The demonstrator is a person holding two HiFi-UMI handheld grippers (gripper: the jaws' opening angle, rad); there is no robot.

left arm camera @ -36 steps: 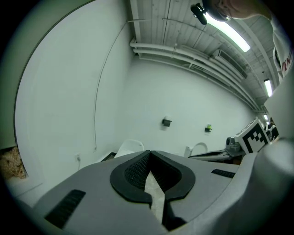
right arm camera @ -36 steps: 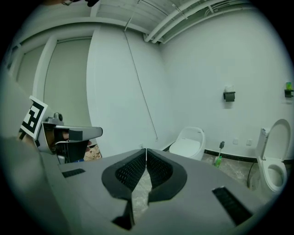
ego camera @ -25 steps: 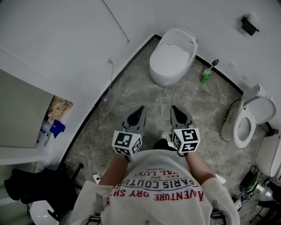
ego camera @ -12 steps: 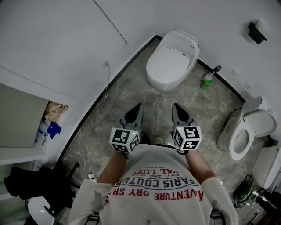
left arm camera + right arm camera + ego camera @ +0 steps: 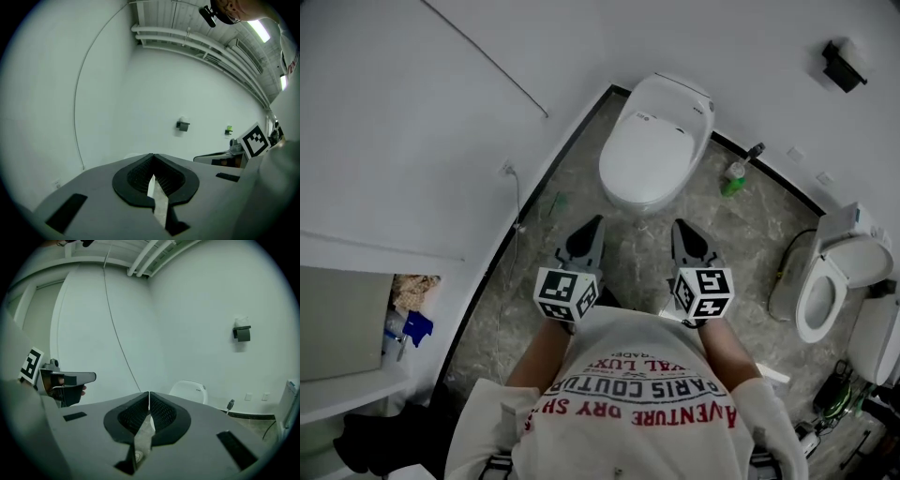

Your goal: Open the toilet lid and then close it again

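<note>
- My left gripper has its jaws pressed together, with nothing between them.
- My right gripper is closed the same way and holds nothing.
- Both point toward 12 o'clock, side by side above the floor.
- The toilet stands ahead at 12 o'clock against the wall. Its lid is down and apart from both tips.
- A second toilet sits at 3 o'clock, open.
</note>
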